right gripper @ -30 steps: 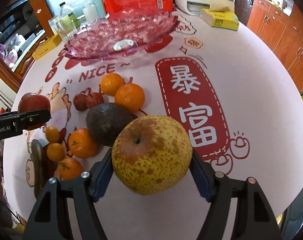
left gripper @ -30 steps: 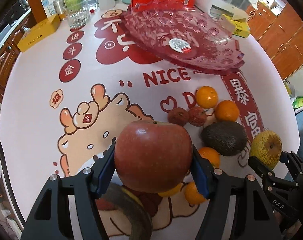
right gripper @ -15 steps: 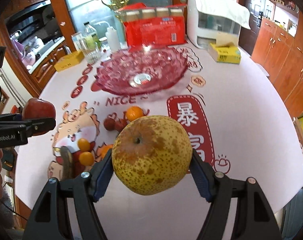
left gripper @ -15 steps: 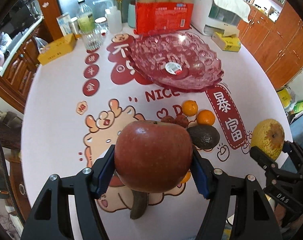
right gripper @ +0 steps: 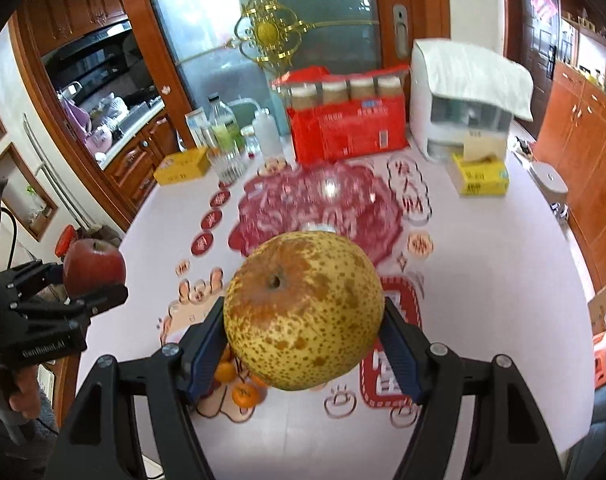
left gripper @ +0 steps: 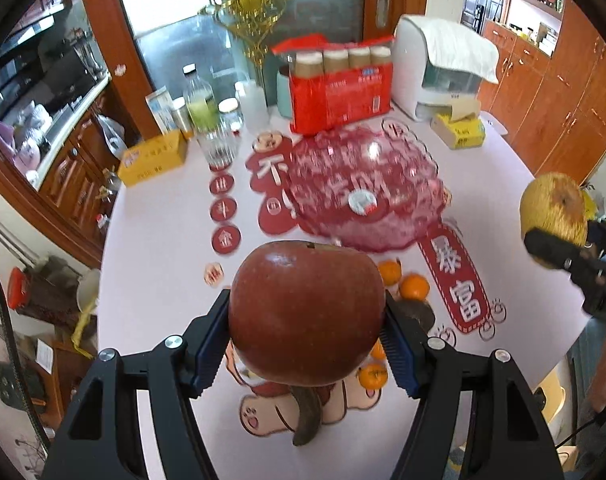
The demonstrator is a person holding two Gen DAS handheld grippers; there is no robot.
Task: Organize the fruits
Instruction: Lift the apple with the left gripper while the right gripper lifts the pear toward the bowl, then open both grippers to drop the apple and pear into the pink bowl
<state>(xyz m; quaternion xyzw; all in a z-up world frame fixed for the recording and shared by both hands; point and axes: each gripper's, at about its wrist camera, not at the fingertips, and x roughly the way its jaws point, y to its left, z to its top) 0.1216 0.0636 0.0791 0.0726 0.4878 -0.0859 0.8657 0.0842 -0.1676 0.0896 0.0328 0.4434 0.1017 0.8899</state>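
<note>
My left gripper (left gripper: 305, 356) is shut on a red apple (left gripper: 307, 312) and holds it high above the table. My right gripper (right gripper: 305, 352) is shut on a speckled yellow pear (right gripper: 303, 316), also held high. The pear shows at the right of the left wrist view (left gripper: 555, 210); the apple shows at the left of the right wrist view (right gripper: 93, 266). A pink glass fruit dish (left gripper: 363, 192) (right gripper: 319, 208) stands empty on the table ahead. Oranges (left gripper: 413, 286), an avocado (left gripper: 421, 314) and a dark banana (left gripper: 307, 416) lie on the table below.
At the back stand a red carton of jars (left gripper: 339, 88), a white appliance (left gripper: 439, 68), bottles and a glass (left gripper: 219, 148), and yellow boxes (left gripper: 153, 158) (left gripper: 461, 132). Wooden cabinets (left gripper: 563, 92) flank the table. Small oranges (right gripper: 245, 394) lie under the pear.
Both grippers have risen well above the table with their fruit. The dish and the loose fruit look smaller and farther below.
</note>
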